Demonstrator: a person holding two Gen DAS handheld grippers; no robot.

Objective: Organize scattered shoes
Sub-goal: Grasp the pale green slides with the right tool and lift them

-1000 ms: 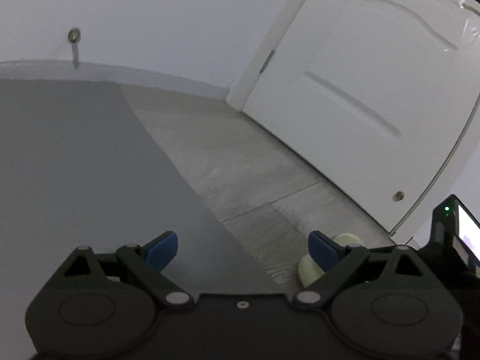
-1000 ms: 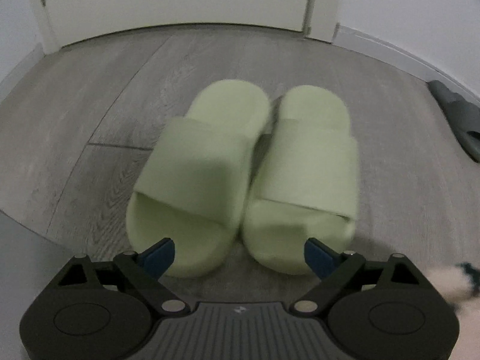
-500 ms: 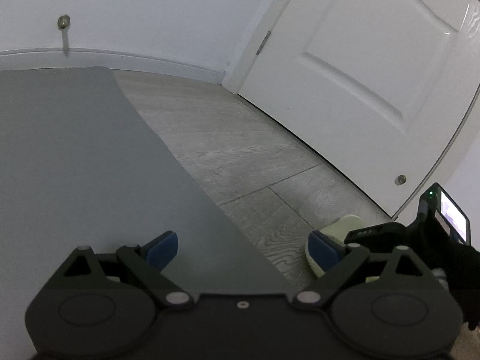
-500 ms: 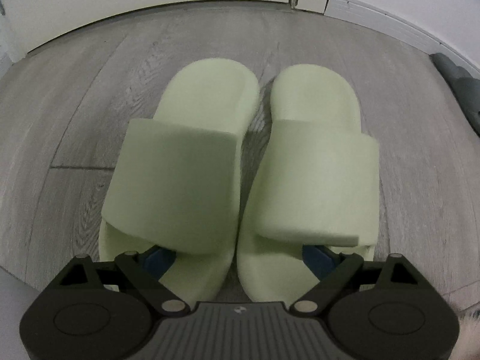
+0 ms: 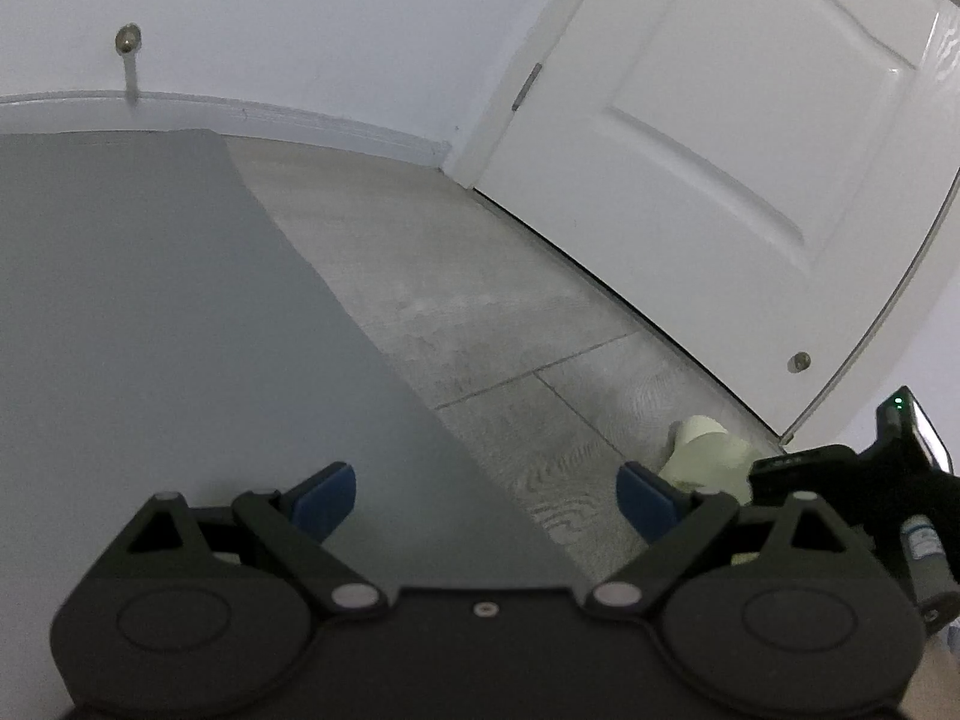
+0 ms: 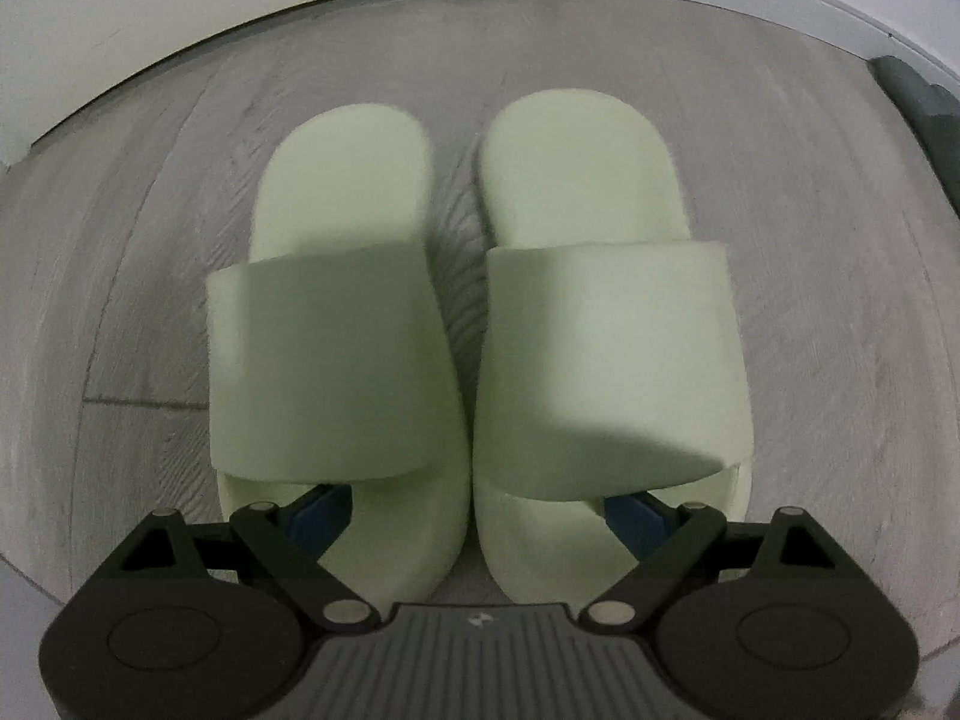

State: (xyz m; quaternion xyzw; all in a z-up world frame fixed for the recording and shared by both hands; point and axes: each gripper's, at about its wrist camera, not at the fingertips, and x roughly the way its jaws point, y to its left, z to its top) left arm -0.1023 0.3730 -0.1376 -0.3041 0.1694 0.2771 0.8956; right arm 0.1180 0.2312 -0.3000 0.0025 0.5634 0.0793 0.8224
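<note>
The right gripper is spread wide, one blue fingertip tucked under the strap of each pale green slide, gripping nothing. The two slides lie side by side on grey wood floor, near a white door. The left gripper hangs wide apart and empty over a grey mat left of the slides.

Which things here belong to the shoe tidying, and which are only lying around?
For the job:
- left green slide
- right green slide
- right tongs, open, one finger inside each slide
- dark slide by the wall

Not part of it:
- grey mat
- white door
- doorstop
- left tongs, open, empty
</note>
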